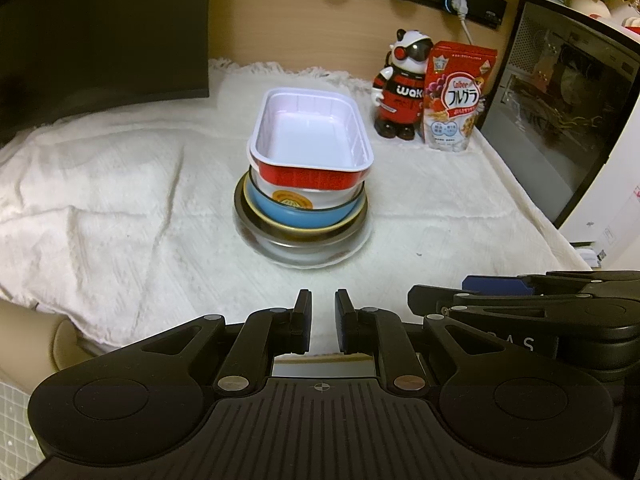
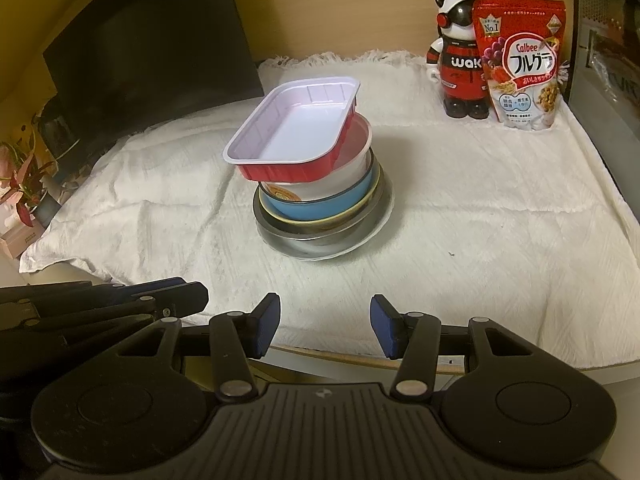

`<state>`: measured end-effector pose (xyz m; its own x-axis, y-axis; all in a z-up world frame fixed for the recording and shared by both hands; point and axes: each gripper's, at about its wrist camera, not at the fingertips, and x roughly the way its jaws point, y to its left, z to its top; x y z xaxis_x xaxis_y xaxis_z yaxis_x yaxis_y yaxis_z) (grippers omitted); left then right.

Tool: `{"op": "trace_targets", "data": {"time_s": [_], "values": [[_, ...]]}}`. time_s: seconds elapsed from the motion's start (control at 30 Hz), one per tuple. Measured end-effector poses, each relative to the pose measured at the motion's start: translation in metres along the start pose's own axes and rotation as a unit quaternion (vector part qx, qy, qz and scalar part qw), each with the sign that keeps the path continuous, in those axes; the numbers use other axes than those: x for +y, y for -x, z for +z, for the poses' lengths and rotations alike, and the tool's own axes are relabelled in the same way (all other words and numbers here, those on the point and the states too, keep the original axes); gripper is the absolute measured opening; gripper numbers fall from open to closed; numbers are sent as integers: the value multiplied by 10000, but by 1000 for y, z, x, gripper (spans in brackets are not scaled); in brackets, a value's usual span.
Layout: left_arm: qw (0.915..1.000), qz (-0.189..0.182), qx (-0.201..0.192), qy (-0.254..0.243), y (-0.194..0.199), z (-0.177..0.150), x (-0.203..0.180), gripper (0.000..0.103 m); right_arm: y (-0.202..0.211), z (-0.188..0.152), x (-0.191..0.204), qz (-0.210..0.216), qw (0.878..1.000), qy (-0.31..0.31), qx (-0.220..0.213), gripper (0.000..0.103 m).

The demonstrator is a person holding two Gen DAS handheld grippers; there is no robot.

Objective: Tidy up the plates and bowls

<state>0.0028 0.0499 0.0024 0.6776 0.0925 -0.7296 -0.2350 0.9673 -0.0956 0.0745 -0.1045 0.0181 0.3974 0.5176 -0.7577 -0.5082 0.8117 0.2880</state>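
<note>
Dishes are already nested into one stack mid-cloth, so my read is the stacking step is done or nearly done and both grippers sit parked at the near table edge. The landmark is the stack: at the bottom a white plate, on it a dull metal bowl, then a yellow-rimmed bowl, a glossy blue bowl, a white cup-like bowl with an orange round label, and on top a rectangular red tray with a white ribbed inside, thin plastic or foil-like, rounded corners. The tray is tilted and overhangs the stack toward the left in the right wrist view; it sits skewed, not seated flat. The left gripper is nearest the stack's front, well apart from it, jaws pressed nearly together with only a slim gap and nothing between. The right gripper is also in front of the stack, well apart, blue pads spread and empty. The white cloth under the stack is fuzzy and wrinkled, fringed at the far edge, so the footing is soft. Behind and right of the stack stand a glossy red-black panda figure and, touching it, a crinkly red cereal bag. Behind and left of the stack is a dark monitor. The next move, if any, likely calls for squaring the tray: pinch its thin rim gently, level it, and don't shove the round bowls beneath, since the smooth nested bowls could slide.
</note>
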Motion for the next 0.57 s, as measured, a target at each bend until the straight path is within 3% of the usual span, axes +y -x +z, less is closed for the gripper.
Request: {"op": "trace_targets", "data": {"time_s": [0.57], "values": [[9999, -20, 50, 155, -5, 0, 4, 15, -2, 0, 1, -8, 10000, -1, 22, 50]]}}
